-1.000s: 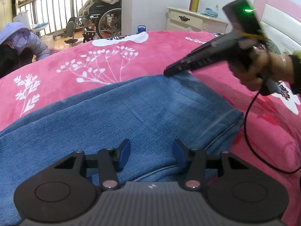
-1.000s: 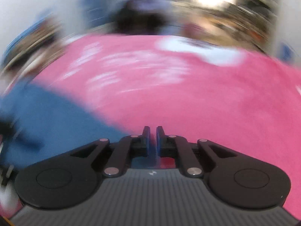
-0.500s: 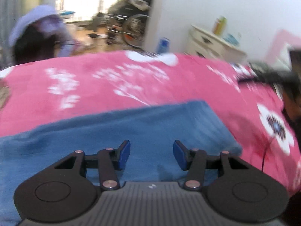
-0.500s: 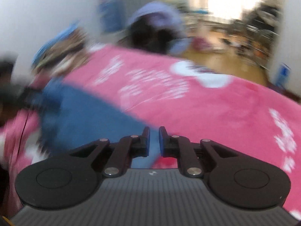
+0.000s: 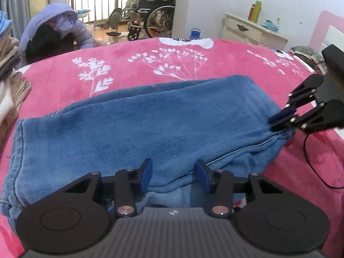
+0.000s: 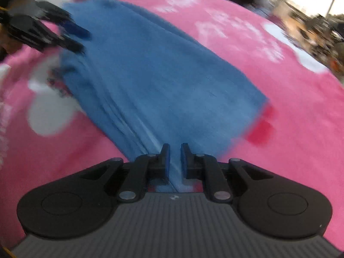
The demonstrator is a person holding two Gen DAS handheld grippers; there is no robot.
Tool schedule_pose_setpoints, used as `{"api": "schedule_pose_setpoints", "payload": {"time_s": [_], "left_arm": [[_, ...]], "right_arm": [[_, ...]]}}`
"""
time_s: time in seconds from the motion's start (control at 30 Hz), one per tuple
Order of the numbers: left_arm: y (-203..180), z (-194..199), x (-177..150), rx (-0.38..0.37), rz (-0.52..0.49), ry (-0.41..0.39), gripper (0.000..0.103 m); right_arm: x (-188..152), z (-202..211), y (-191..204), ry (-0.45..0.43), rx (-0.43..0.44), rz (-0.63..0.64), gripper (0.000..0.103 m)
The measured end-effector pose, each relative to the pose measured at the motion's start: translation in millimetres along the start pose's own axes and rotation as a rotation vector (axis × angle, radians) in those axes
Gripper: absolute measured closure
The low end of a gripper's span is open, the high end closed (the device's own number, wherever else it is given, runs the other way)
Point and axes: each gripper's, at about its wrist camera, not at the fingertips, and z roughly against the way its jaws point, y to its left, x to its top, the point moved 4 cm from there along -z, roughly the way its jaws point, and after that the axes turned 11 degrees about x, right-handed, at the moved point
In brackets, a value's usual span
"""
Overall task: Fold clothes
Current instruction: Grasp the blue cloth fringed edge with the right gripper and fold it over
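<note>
Jeans point(image 5: 150, 124) lie folded across the pink blanket point(image 5: 133, 64), fleecy blue lining up, and they fill the middle of my left wrist view from the left edge almost to the right. A second ago this view showed plain denim with my right tool hovering over its far edge; now the soft lining faces me and the fold has landed. Half a second back the right camera was a smear of pink with the cloth off to the left; now the garment point(image 6: 150, 75) runs straight away from that camera, still blurred.

Beyond the jeans, the blanket has plenty of bare pink toward the far edge with its white plant print, and a narrower strip on the right where a black cable point(image 5: 311, 161) trails. A stack of folded clothes point(image 5: 8, 49) crowds the left edge. A person in a lilac hooded jacket point(image 5: 58, 25) bends down past the bed, with a wheelchair point(image 5: 154, 19) and a white cabinet point(image 5: 251, 30) further back. I can read no writing anywhere.

My left gripper point(image 5: 173, 176) sits at the near edge of the jeans, jaws spread, holding nothing. My right gripper point(image 6: 175, 158) has its jaws nearly together, pinching the hem end of the jeans, seam between the pads; from the left view I see it point(image 5: 277, 121) at the right-hand end.
</note>
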Motion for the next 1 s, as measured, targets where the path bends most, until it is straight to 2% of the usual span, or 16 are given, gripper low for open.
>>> {"api": "schedule_pose_setpoints", "payload": {"time_s": [0.03,0.1,0.2,0.33,0.43,0.5,0.6,0.63,0.73,0.83,0.9,1.0], "left_arm": [[2.3,0.8,-0.2,-0.008,-0.002,-0.004,0.056],[4.0,-0.2,-0.1,-0.026,0.007,-0.005,0.057],[10.4,-0.3,2.9,-0.04,0.016,-0.003,0.056],[15.8,0.2,4.1,-0.046,0.013,-0.004,0.056],[16.5,-0.2,4.4,-0.047,0.01,-0.005,0.056],[17.2,0.0,3.5,-0.052,-0.002,-0.007,0.057],[19.6,-2.4,2.7,-0.063,-0.014,-0.011,0.058],[20.9,-2.8,2.2,-0.068,-0.013,-0.014,0.058],[24.1,-2.8,2.6,-0.079,0.003,-0.014,0.058],[25.2,8.3,6.2,-0.038,0.027,-0.003,0.059],[25.9,27.9,6.0,-0.016,0.055,-0.015,0.056],[21.3,54.7,-4.4,-0.046,0.085,-0.005,0.056]], "right_arm": [[-1.9,5.7,-1.8,0.029,-0.047,0.003,0.093],[4.6,18.6,6.2,0.026,-0.07,0.024,0.092],[37.1,26.4,50.3,-0.094,0.017,0.151,0.092],[77.7,-3.7,115.3,-0.198,0.135,0.306,0.092],[78.4,-37.2,139.0,-0.152,0.154,0.407,0.092],[63.9,-54.2,135.7,-0.081,0.132,0.446,0.093],[33.8,-48.9,118.5,-0.049,0.078,0.458,0.093],[27.7,-43.7,111.3,-0.036,0.069,0.427,0.093],[18.3,-28.3,95.2,0.002,0.053,0.323,0.09],[16.6,-18.6,96.7,0.028,0.018,0.317,0.089],[20.4,-9.5,99.6,0.004,0.02,0.305,0.087],[28.4,3.2,109.5,-0.071,0.065,0.285,0.087]]}}
